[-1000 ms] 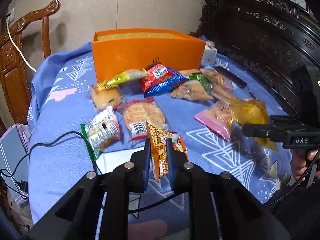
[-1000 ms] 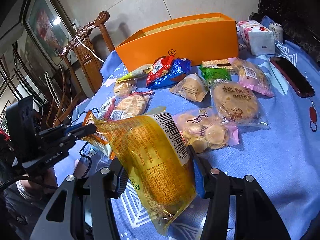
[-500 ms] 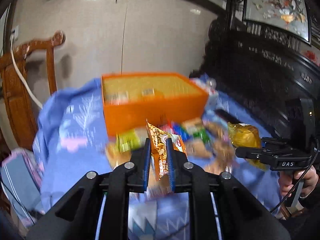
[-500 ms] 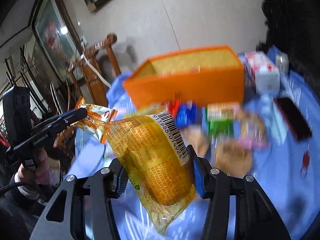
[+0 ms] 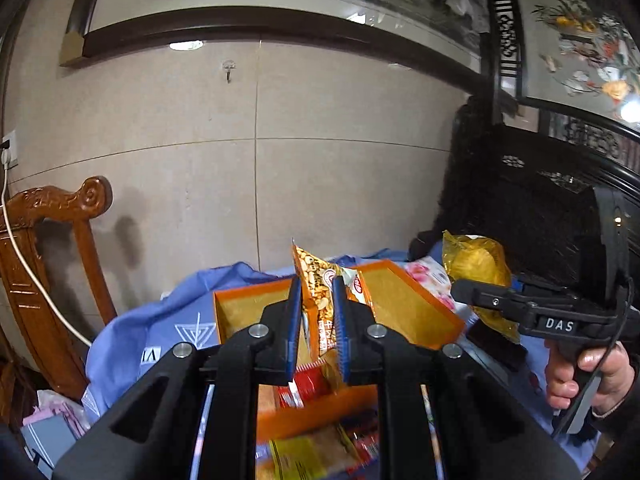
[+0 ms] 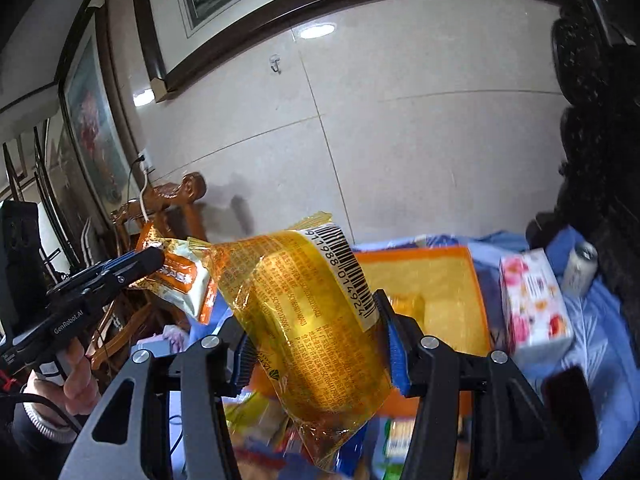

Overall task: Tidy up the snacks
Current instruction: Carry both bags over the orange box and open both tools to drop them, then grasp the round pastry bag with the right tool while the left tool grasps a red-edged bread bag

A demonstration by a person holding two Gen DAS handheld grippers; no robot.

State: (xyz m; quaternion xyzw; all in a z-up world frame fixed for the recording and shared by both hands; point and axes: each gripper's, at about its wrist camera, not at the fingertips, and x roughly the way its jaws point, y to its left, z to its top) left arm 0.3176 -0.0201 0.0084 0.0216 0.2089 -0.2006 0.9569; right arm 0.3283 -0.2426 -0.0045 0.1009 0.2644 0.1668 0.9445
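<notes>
Left tool (image 5: 314,312) grips peanut packet (image 5: 318,284); right tool (image 6: 316,344) clamps yellow bag (image 6: 316,320), above orange box (image 5: 404,308).

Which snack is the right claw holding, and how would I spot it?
Find the orange box on the blue tablecloth. In front of it, the right claw squeezes a see-through yellow packet. Unlike the orange peanut packet in the other claw, it has a white barcode strip.
</notes>
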